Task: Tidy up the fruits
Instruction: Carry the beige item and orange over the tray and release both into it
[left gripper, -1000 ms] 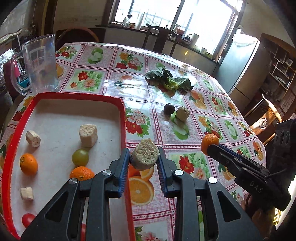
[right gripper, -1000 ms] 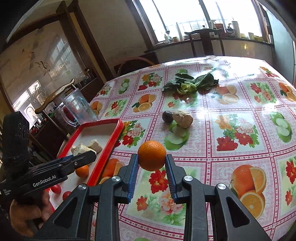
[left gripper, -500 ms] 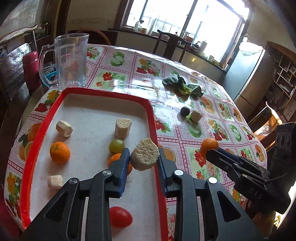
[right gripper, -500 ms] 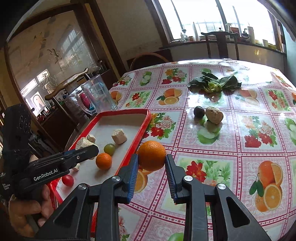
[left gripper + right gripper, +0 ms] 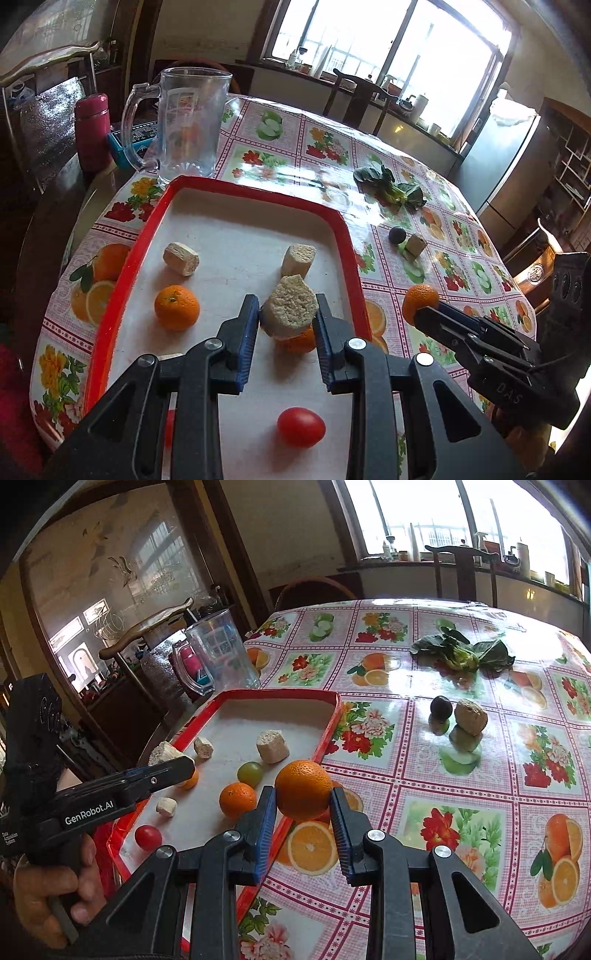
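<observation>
My left gripper [image 5: 287, 317] is shut on a beige porous chunk [image 5: 290, 311] and holds it above the red-rimmed tray [image 5: 258, 197]. In the tray lie two more beige chunks [image 5: 298, 259], an orange [image 5: 176, 307], a second orange [image 5: 297, 341] under my jaws, and a red tomato [image 5: 301, 427]. My right gripper [image 5: 302, 805] is shut on an orange [image 5: 303, 789] and holds it over the tray's right rim [image 5: 325, 734]. A green fruit [image 5: 250, 771] also lies in the tray. A dark plum [image 5: 441, 707] and a beige chunk [image 5: 470, 716] lie on the tablecloth.
A glass mug [image 5: 186, 123] stands behind the tray's far edge. Leafy greens [image 5: 461, 651] lie further back on the table. A pink flask [image 5: 92, 133] stands left of the mug, off the table. Chairs [image 5: 463, 572] stand at the far side.
Both grippers have moved left toward the tray. My left gripper with the chunk now hangs over the tray's middle, and the held orange has reached the tray's right rim.
</observation>
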{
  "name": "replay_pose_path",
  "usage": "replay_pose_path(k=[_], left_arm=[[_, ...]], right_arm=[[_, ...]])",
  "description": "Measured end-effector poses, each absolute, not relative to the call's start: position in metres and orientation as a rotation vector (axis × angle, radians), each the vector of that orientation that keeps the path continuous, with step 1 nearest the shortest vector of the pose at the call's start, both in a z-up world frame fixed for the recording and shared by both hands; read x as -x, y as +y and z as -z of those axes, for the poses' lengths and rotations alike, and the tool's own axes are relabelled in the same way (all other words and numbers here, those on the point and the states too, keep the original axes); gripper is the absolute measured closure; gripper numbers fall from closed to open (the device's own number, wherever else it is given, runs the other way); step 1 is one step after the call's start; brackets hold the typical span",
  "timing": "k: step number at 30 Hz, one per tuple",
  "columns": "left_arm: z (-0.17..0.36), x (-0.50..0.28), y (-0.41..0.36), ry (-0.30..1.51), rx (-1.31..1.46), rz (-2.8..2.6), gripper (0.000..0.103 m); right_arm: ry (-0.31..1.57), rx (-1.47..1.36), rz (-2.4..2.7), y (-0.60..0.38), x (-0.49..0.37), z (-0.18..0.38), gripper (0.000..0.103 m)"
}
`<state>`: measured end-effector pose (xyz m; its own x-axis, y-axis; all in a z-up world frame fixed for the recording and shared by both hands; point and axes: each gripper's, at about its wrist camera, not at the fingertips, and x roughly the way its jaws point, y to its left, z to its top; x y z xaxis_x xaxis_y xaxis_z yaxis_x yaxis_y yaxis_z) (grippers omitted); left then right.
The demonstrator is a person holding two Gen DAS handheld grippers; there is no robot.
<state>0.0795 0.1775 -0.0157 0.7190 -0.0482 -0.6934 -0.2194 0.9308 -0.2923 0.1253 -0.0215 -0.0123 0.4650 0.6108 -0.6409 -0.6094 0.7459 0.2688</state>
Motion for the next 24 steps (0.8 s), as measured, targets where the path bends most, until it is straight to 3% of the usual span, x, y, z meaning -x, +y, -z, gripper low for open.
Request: replay_pose_path(k=[24], left_arm=[[0.020, -0.109, 0.231, 0.783, 0.355, -0.169, 0.076]], right_arm=[[0.790, 0.053, -0.793, 0.049, -0.168, 0.012, 0.073]])
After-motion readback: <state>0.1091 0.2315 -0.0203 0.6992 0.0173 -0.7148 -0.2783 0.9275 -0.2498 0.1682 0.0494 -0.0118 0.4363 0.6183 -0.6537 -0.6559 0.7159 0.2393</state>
